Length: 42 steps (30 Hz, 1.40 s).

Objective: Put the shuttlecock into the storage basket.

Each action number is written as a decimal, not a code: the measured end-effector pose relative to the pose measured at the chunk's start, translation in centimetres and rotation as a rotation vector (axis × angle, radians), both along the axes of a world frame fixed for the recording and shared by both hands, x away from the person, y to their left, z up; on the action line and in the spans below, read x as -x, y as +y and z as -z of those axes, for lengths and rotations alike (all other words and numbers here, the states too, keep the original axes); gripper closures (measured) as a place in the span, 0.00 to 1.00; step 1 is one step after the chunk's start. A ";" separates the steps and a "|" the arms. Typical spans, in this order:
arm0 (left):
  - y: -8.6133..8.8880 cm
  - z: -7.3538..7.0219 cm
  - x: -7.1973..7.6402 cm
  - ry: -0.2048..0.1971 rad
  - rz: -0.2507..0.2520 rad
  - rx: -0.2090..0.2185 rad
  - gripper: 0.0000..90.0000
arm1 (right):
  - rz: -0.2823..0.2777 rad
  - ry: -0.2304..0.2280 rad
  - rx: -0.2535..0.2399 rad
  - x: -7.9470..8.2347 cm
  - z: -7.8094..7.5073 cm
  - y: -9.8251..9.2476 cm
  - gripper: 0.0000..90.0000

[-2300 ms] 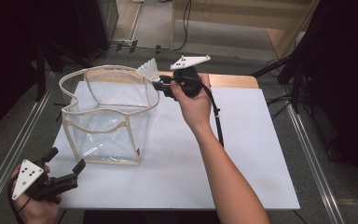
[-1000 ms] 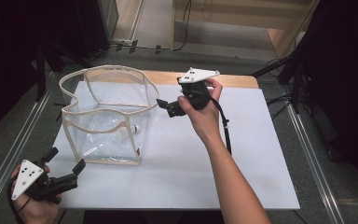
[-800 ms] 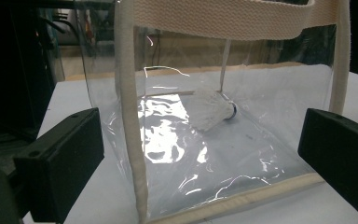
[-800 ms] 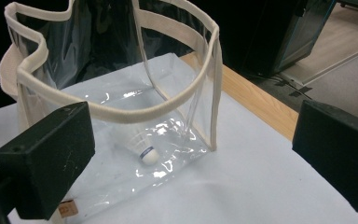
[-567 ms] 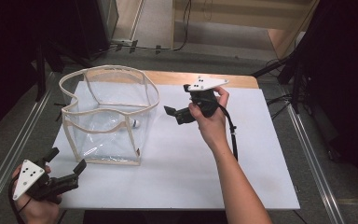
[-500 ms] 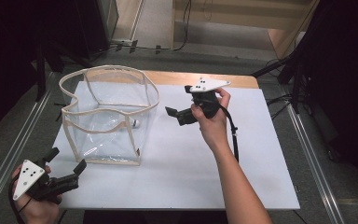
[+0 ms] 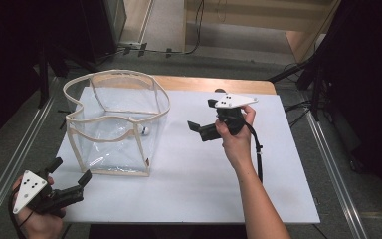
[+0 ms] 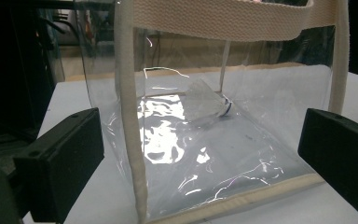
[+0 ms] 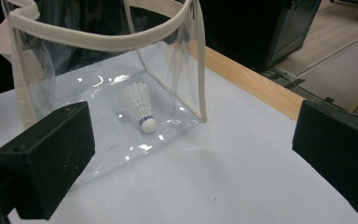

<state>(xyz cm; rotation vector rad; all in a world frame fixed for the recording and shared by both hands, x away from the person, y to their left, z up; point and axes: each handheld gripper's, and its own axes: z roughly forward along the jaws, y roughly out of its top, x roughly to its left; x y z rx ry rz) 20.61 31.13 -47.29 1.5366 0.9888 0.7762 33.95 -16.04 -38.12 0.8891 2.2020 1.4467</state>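
Note:
A clear plastic bag (image 7: 110, 147) with cream trim stands open-topped on the left part of the white table (image 7: 204, 189). A white shuttlecock (image 7: 145, 131) lies inside it on the bag's floor, near the right wall; the right gripper view has the shuttlecock (image 9: 140, 111) cork-down toward me, and the left gripper view has it (image 8: 214, 103) behind the plastic. My right gripper (image 7: 203, 115) hovers open and empty right of the bag, jaws pointing at it. My left gripper (image 7: 70, 172) rests open at the table's front left corner, facing the bag (image 8: 200, 140).
A wooden strip (image 7: 219, 84) runs along the table's back edge. Metal rails (image 7: 328, 164) flank the table on both sides. Dark equipment and cables stand beyond the far edge. Bare white surface stretches right of the bag and in front of it.
The right gripper held the shuttlecock over the bag's rim, let it go, and drew back to the right. The shuttlecock now lies inside the bag. The left gripper stayed put.

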 end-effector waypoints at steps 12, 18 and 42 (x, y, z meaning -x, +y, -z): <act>0.0 0.0 0.0 -0.001 0.003 -0.002 0.01 | 0.025 -0.009 -0.010 1.3 1.3 -1.9 0.00; 0.0 -0.1 0.0 -0.001 0.001 0.005 0.01 | 0.045 -0.009 -0.006 1.7 2.2 -2.7 0.00; -0.1 0.0 0.0 0.002 0.007 -0.002 0.01 | 0.109 0.009 -0.040 4.4 5.8 -6.8 0.00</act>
